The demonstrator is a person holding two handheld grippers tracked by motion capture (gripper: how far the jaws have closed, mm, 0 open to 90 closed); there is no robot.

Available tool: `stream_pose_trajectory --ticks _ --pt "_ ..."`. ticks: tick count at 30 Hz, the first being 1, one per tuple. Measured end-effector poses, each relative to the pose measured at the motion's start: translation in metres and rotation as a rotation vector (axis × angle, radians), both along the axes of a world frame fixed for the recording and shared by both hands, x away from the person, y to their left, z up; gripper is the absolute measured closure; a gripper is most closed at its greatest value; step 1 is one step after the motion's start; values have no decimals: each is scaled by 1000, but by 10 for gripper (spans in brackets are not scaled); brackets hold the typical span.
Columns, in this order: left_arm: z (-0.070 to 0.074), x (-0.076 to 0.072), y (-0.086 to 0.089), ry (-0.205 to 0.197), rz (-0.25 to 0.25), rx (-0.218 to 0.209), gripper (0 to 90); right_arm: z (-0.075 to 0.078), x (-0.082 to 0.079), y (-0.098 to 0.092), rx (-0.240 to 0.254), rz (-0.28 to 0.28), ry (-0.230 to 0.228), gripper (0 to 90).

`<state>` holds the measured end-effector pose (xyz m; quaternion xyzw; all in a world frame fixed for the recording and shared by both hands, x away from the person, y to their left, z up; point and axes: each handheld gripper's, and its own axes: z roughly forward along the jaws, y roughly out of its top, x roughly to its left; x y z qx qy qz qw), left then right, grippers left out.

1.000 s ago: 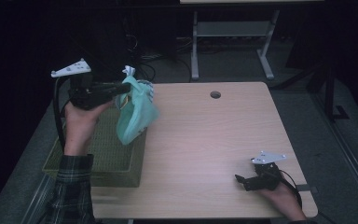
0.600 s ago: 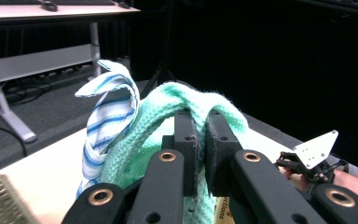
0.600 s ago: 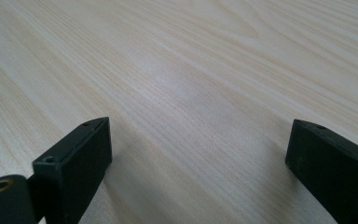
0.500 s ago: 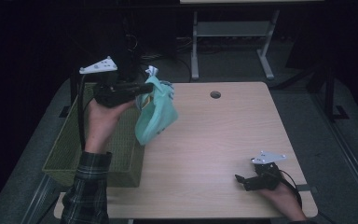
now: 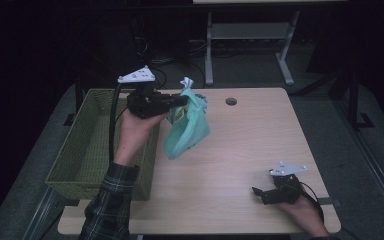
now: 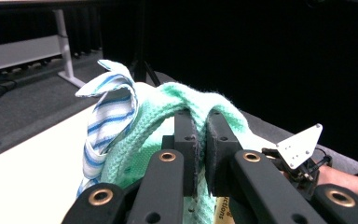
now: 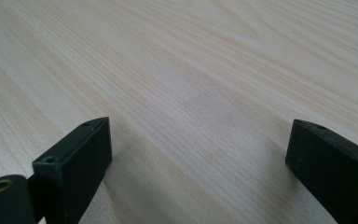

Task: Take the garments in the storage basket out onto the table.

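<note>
A mint-green knitted cloth [image 5: 190, 131] hangs in the air over the left part of the wooden table [image 5: 260, 140], just right of the basket. My left gripper [image 5: 181, 101] is shut on its top edge. In the left gripper view the jaws [image 6: 201, 117] pinch a fold of the green cloth [image 6: 135, 149], and a blue-and-white striped cloth [image 6: 108, 112] is bunched beside it. My right gripper [image 5: 258, 193] rests near the table's front right edge. Its jaws stand wide open [image 7: 200, 140] over bare wood, holding nothing.
A green woven basket [image 5: 65, 175] stands at the table's left side, under my left forearm. A round cable hole [image 5: 231, 101] is near the far edge. Beyond the table is a dark floor with a white desk frame [image 5: 250, 35].
My left hand has carried the hanging cloth to the right, from above the basket to over the table beside it. The right gripper has stayed put.
</note>
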<state>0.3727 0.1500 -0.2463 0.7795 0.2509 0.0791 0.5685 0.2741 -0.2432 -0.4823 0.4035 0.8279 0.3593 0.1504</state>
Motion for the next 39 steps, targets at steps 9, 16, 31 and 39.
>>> stream_pose_trajectory --ticks 9,16,31,39 --pt "-23 3 -28 38 -45 34 846 0 0 0 0 0 1 65" --pt "-43 4 -51 67 -76 70 846 0 0 0 0 -2 4 65" --pt "-96 5 -94 123 -98 191 845 0 0 0 -1 -1 3 65" --pt "-130 5 -114 160 -116 286 844 0 0 0 -2 2 2 65"
